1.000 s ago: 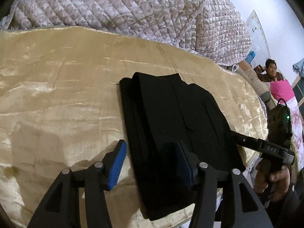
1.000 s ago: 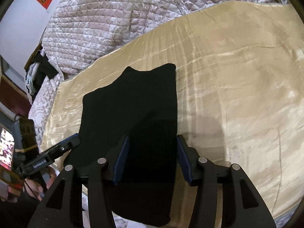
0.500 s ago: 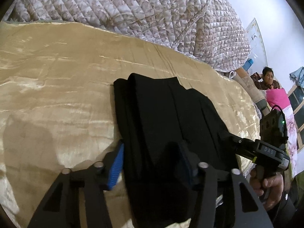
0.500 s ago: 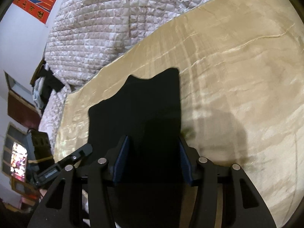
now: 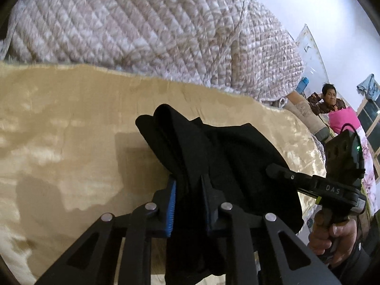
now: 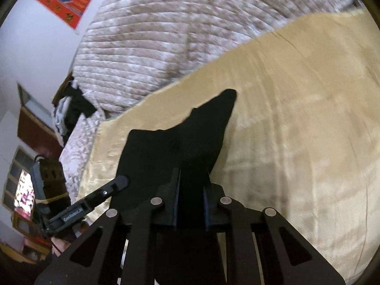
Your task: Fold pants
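The black pants [image 5: 213, 152] are folded into a thick bundle and lifted off the tan bedsheet [image 5: 59, 123]. My left gripper [image 5: 188, 185] is shut on the near edge of the pants, cloth bunched between its blue pads. My right gripper [image 6: 191, 182] is shut on the other near corner of the pants [image 6: 180, 140]. The far end of the pants rises in a peak. Each gripper shows in the other's view, the right one [image 5: 308, 182] and the left one [image 6: 95, 201].
A quilted pink-white blanket [image 5: 154, 28] is heaped along the far side of the bed. A seated person [image 5: 330, 99] is at the far right of the left wrist view. A dark cabinet and window [image 6: 26, 156] stand to the left.
Both grippers went from open over the flat pants to shut on the near edge, and the pants have been lifted and bunched off the sheet.
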### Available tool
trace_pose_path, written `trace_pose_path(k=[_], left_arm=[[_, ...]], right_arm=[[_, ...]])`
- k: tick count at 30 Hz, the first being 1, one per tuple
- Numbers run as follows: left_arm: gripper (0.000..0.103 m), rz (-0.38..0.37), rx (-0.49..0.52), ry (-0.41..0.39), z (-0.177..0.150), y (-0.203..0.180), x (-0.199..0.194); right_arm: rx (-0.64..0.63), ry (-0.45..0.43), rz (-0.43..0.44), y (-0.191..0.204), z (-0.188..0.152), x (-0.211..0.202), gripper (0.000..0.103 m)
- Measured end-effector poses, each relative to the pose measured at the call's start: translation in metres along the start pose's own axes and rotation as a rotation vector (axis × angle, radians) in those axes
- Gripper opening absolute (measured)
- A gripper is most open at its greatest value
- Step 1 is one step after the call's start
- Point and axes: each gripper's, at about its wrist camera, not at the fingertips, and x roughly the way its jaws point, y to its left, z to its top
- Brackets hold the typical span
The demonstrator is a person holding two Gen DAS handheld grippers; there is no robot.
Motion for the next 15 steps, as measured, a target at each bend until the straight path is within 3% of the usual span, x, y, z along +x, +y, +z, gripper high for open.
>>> trace_pose_path(k=[6, 11, 14, 15], left_arm=[[0.021, 0.049, 0.024, -0.025, 0.046, 0.025, 0.001], [0.023, 0.120, 0.025, 0.007, 0.062, 0.058, 0.030], [0.030, 0.230, -0.014, 0.091, 0.047, 0.077, 0.052], [0.031, 0.231, -0.020, 0.092, 0.045, 0.079, 0.052]], right_arm=[[-0.046, -0.008, 0.017, 0.021, 0.043, 0.026, 0.015], [-0.063, 0.071, -0.019, 0.014, 0.066, 0.077, 0.017], [-0.071, 0.098, -0.154, 0.001, 0.062, 0.096, 0.020], [-0.082, 0.096, -0.188, 0.000, 0.061, 0.096, 0.022]])
